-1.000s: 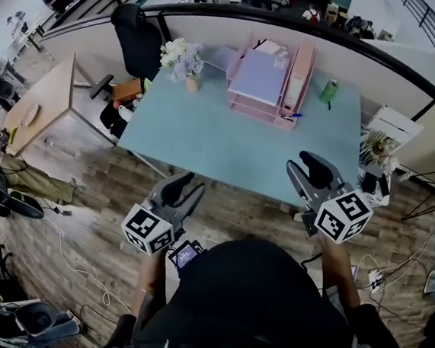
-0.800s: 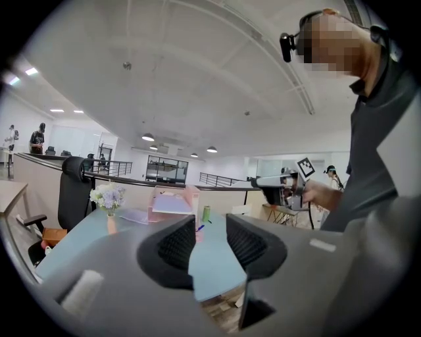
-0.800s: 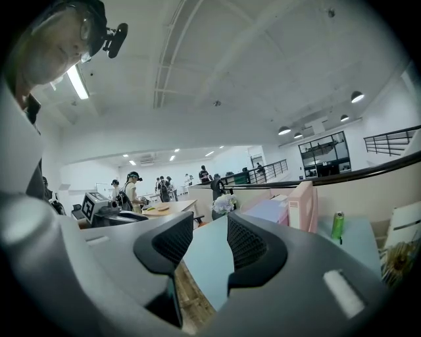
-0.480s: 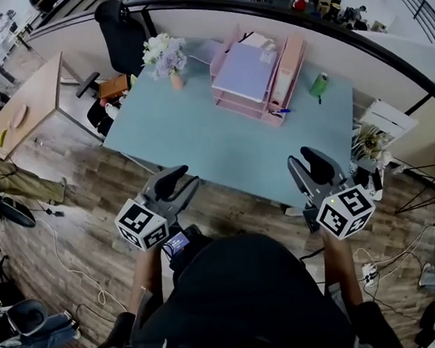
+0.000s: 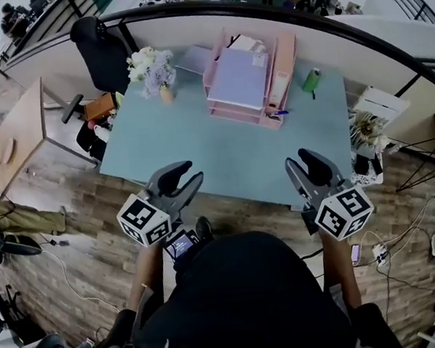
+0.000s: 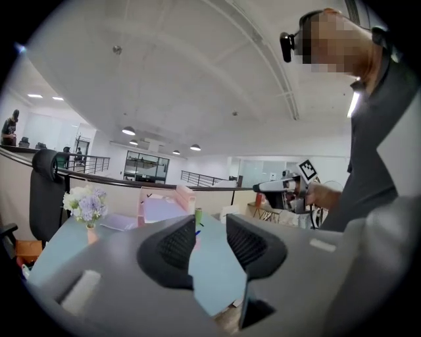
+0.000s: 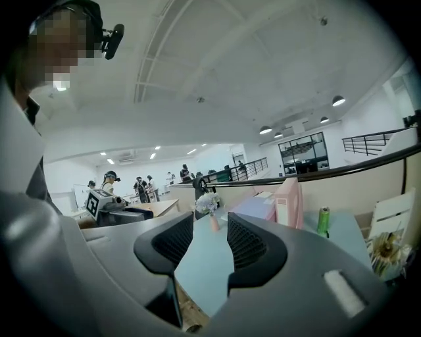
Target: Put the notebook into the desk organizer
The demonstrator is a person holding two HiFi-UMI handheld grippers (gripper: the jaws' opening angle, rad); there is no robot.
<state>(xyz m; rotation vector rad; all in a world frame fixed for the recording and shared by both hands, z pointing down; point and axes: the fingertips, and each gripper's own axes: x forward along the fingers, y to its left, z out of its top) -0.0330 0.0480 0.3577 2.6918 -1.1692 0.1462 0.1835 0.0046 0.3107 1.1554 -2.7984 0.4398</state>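
Note:
A pink desk organizer (image 5: 270, 88) stands at the back of the light blue table (image 5: 222, 146), with a lavender notebook (image 5: 237, 78) lying on its top tray. A second lavender sheet or book (image 5: 193, 58) lies flat on the table to its left. My left gripper (image 5: 174, 183) and right gripper (image 5: 310, 168) hover at the table's near edge, far from the organizer. Both hold nothing, and each has its jaws drawn close together. In the left gripper view the left gripper (image 6: 210, 224) faces the organizer (image 6: 161, 204). The right gripper (image 7: 210, 220) faces the organizer (image 7: 283, 201) too.
A vase of pale flowers (image 5: 151, 69) stands at the table's back left. A green bottle (image 5: 312, 80) stands right of the organizer, with a blue pen (image 5: 282, 113) beside it. A black chair (image 5: 103, 54) and a wooden table (image 5: 14, 128) are on the left, a low partition wall behind.
The table has come nearer and shifted left in the head view as the person steps up to it. Both grippers keep their pose, still empty.

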